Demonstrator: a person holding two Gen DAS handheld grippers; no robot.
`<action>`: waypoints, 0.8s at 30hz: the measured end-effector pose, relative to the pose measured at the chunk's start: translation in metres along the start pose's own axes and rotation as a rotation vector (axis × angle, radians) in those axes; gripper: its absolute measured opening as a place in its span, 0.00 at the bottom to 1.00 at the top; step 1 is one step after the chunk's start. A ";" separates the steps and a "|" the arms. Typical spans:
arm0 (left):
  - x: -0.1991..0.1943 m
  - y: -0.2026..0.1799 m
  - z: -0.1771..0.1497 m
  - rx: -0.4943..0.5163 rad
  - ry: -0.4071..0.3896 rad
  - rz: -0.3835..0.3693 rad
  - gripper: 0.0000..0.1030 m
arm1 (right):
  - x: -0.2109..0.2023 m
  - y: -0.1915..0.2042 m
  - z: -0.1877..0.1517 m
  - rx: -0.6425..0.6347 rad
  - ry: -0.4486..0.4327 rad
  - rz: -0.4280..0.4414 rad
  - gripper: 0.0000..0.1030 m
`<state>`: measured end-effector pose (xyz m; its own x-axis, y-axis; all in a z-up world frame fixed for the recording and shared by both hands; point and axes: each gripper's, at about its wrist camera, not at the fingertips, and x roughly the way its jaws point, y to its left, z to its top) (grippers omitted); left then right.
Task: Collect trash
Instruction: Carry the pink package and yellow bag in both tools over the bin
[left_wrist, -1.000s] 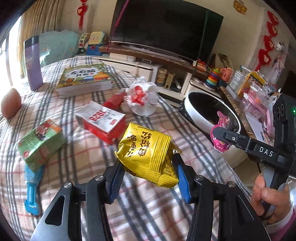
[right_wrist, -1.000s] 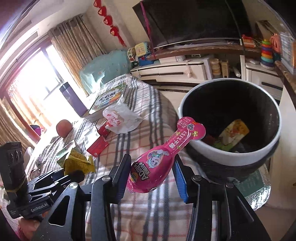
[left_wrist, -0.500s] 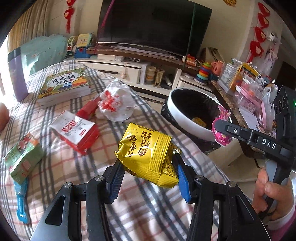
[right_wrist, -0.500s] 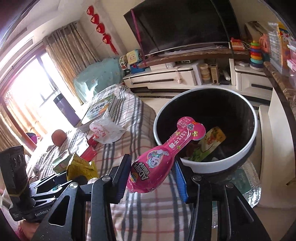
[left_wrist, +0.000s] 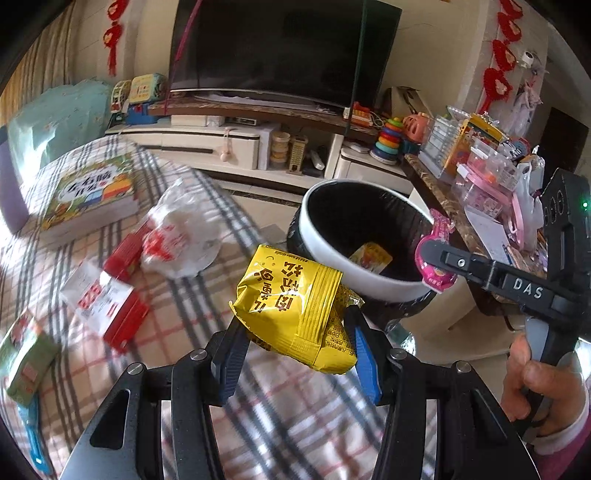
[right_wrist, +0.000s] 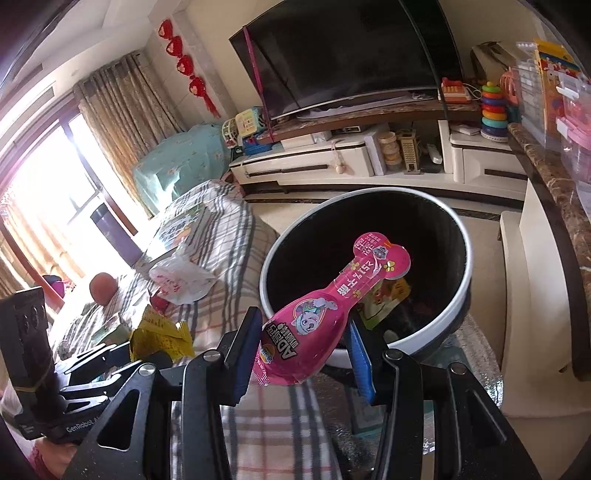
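Observation:
My left gripper (left_wrist: 295, 341) is shut on a yellow snack bag (left_wrist: 291, 302) held above the plaid-covered table, just short of the trash bin (left_wrist: 332, 266), a black pail with a white rim. My right gripper (right_wrist: 304, 343) is shut on a pink bone-shaped wrapper (right_wrist: 332, 310), whose top reaches over the bin's near rim (right_wrist: 369, 350). The right gripper (left_wrist: 437, 264) shows in the left view at the bin's right edge. An orange wrapper (left_wrist: 371, 255) lies inside the bin. The yellow bag also shows in the right view (right_wrist: 162, 334).
On the plaid cloth (left_wrist: 177, 314) lie a white plastic bag (left_wrist: 181, 232), a red-and-white carton (left_wrist: 105, 304), a green box (left_wrist: 22, 363), a blue strip (left_wrist: 35, 432) and a book (left_wrist: 90, 192). A cluttered counter (left_wrist: 480, 192) stands right of the bin. A TV stand (left_wrist: 236, 144) is behind.
Both grippers have moved toward the bin with their loads. The bin looks larger and nearer in both views, and the pink wrapper's tip now hangs over its opening.

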<state>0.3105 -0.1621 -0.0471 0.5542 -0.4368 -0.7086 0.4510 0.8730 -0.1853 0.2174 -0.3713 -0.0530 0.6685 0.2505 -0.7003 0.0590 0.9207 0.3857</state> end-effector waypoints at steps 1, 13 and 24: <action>0.002 -0.002 0.003 0.004 -0.001 -0.005 0.49 | 0.000 -0.003 0.001 0.002 -0.001 -0.005 0.45; 0.034 -0.020 0.033 0.045 0.002 -0.031 0.49 | 0.007 -0.025 0.018 0.002 0.004 -0.033 0.45; 0.059 -0.032 0.053 0.074 0.021 -0.029 0.49 | 0.016 -0.037 0.031 -0.030 0.024 -0.055 0.45</action>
<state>0.3659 -0.2273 -0.0472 0.5258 -0.4566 -0.7177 0.5176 0.8413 -0.1560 0.2487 -0.4105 -0.0596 0.6466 0.2061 -0.7344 0.0727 0.9418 0.3283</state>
